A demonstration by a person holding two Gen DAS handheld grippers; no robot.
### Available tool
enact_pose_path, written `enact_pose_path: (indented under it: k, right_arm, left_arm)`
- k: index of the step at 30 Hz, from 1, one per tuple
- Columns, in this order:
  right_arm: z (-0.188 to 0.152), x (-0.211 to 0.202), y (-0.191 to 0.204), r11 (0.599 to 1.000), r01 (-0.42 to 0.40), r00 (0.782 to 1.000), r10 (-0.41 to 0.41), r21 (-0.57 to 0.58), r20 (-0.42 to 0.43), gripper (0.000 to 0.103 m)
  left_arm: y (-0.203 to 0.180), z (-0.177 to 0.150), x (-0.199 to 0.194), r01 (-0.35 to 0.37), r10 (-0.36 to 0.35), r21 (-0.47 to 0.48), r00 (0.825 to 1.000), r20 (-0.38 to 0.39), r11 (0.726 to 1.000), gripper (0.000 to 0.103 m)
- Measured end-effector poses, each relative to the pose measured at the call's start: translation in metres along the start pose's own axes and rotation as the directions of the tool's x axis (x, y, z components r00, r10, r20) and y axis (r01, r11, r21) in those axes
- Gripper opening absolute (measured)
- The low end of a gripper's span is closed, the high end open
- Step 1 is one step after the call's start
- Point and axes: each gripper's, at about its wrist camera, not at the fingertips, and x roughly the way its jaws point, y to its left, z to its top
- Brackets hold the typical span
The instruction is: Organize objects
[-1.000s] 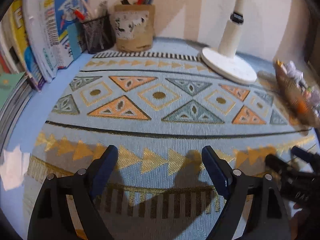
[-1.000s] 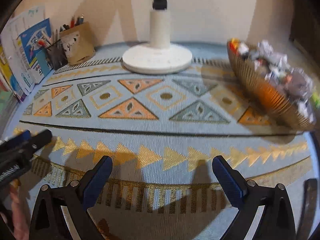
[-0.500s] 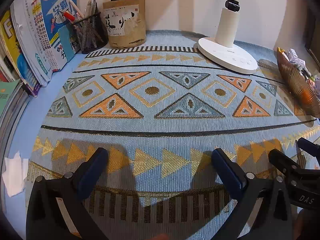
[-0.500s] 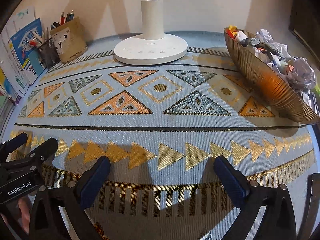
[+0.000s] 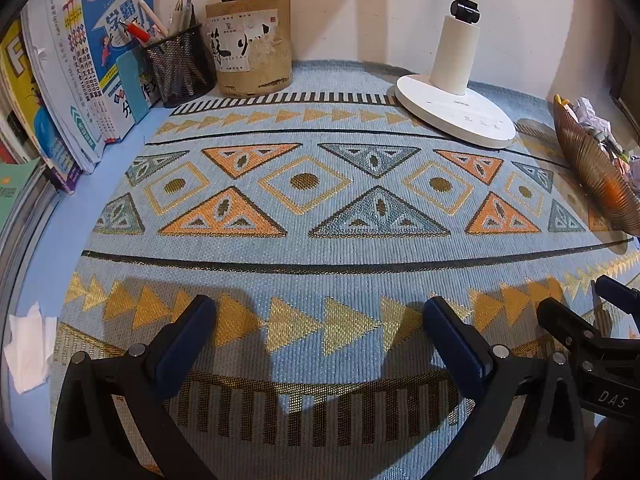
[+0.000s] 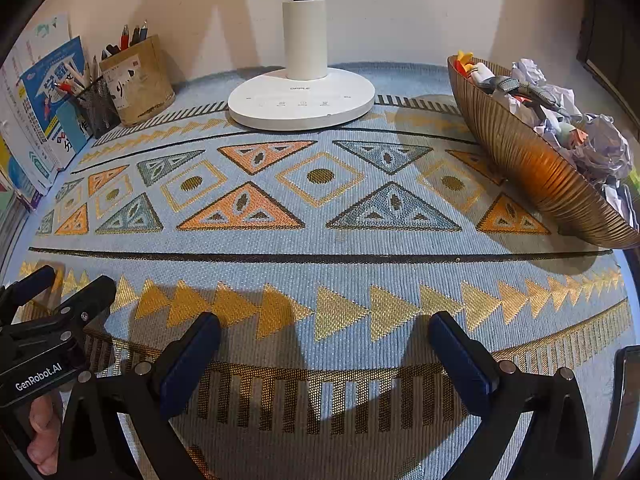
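Both tongs, left (image 5: 318, 322) and right (image 6: 324, 338), hang wide apart and empty over the mat (image 5: 320, 208). The only loose clutter sits heaped in the bowl (image 6: 536, 168) at right; approach it low, past the lamp (image 6: 302, 96)

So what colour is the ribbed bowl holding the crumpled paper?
Coppery bronze bowl, clearest in the right wrist view.
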Motion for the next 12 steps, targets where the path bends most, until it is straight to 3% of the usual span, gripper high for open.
enact_pose_path:
  k: [12]
  right_arm:
    - [0.0001,0.0004,-0.0008,1.0,-0.001,1.0,0.001,-0.002,0.0,0.103]
  left_arm:
    - [0.0,-0.0001,-0.0001,0.0,0.0,0.0,1.0,0.0,1.0,0.103]
